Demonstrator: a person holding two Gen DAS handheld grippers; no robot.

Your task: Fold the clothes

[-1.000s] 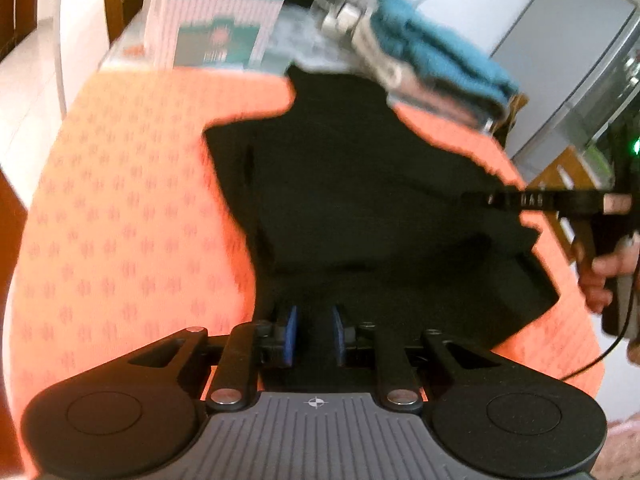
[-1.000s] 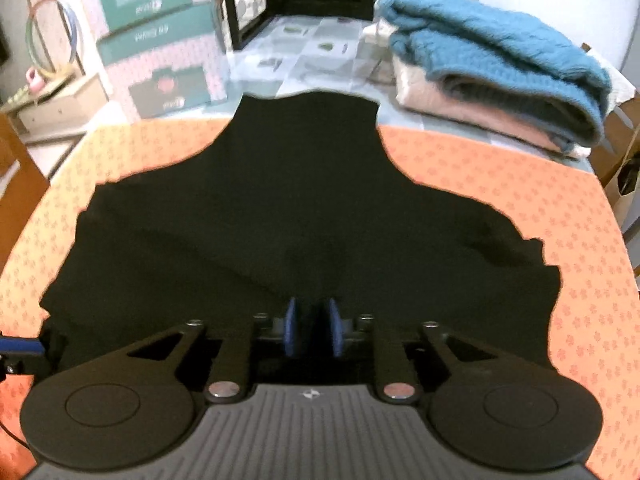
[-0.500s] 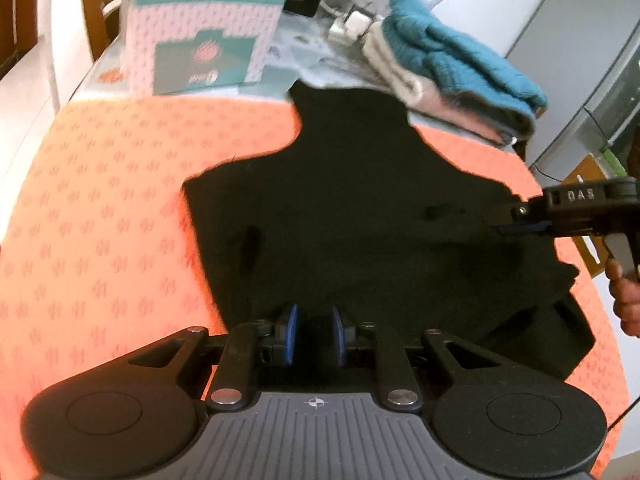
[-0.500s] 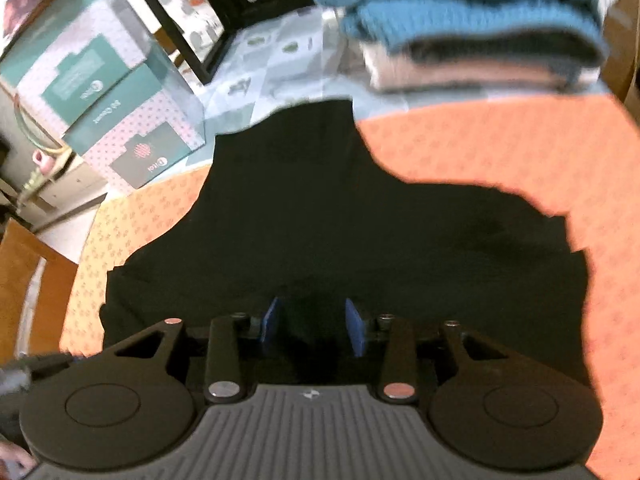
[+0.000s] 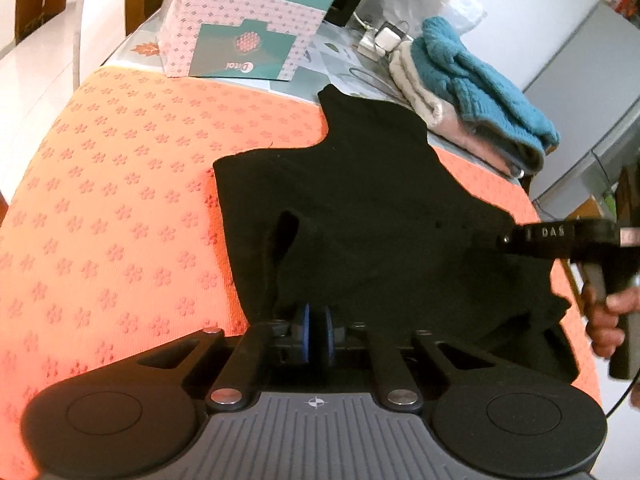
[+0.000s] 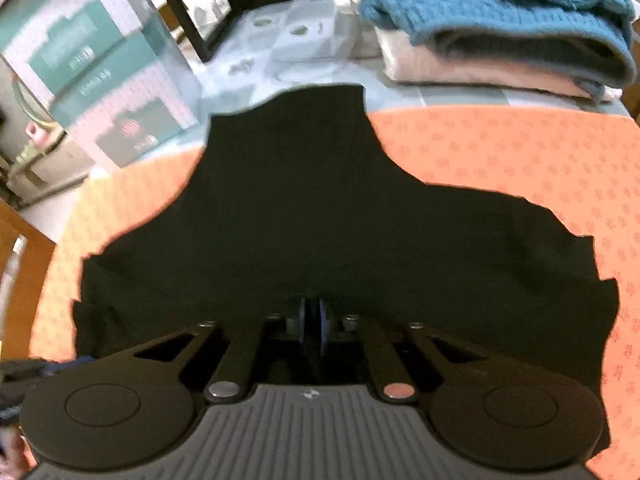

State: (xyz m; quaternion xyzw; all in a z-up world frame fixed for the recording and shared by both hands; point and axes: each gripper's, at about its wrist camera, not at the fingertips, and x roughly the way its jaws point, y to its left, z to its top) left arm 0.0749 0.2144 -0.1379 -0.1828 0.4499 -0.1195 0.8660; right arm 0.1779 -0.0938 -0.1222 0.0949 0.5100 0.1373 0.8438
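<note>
A black garment (image 5: 360, 200) lies spread on the orange patterned mat (image 5: 120, 208), with one narrow part reaching past the mat's far edge. My left gripper (image 5: 317, 334) is at the garment's near edge, its blue pads (image 5: 306, 332) nearly together with black cloth pinched between them. In the right wrist view the same garment (image 6: 300, 220) fills the middle, and my right gripper (image 6: 313, 326) is shut on its near hem. Seen from the left wrist, the right gripper (image 5: 504, 238) comes in from the right over the cloth, held by a hand (image 5: 608, 316).
A stack of folded knitwear, teal on pale pink (image 5: 480, 92) (image 6: 500, 20), sits beyond the mat. Teal-and-pink boxes (image 5: 240, 28) (image 6: 100, 92) and a black frame (image 6: 224, 0) stand at the back. A white charger (image 5: 384, 36) lies near the knitwear.
My right gripper's pads spread half a second ago and have now closed on the hem. The left pads have also drawn together. The garment's left side has bunched inward.
</note>
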